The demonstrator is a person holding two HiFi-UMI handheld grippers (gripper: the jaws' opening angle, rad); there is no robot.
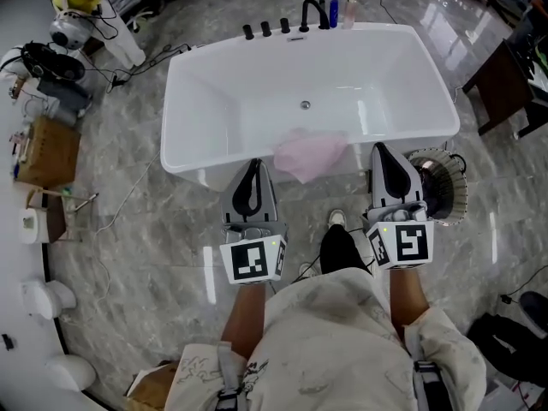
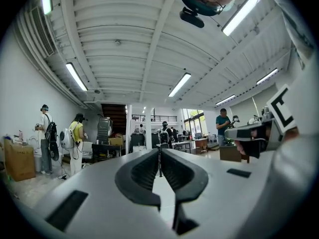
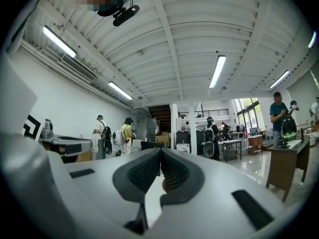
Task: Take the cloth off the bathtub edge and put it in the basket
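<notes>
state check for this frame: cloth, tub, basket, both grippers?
cloth: draped over the tub's near edge, not gripped
bathtub: no water visible
basket: on the floor by the tub, no cloth in it
left gripper: shut, empty
right gripper: shut, empty

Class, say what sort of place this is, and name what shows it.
Probably an open lab or workshop hall, not a bathroom: the bathtub stands alone on the floor near cables, and people stand among worktables.
</notes>
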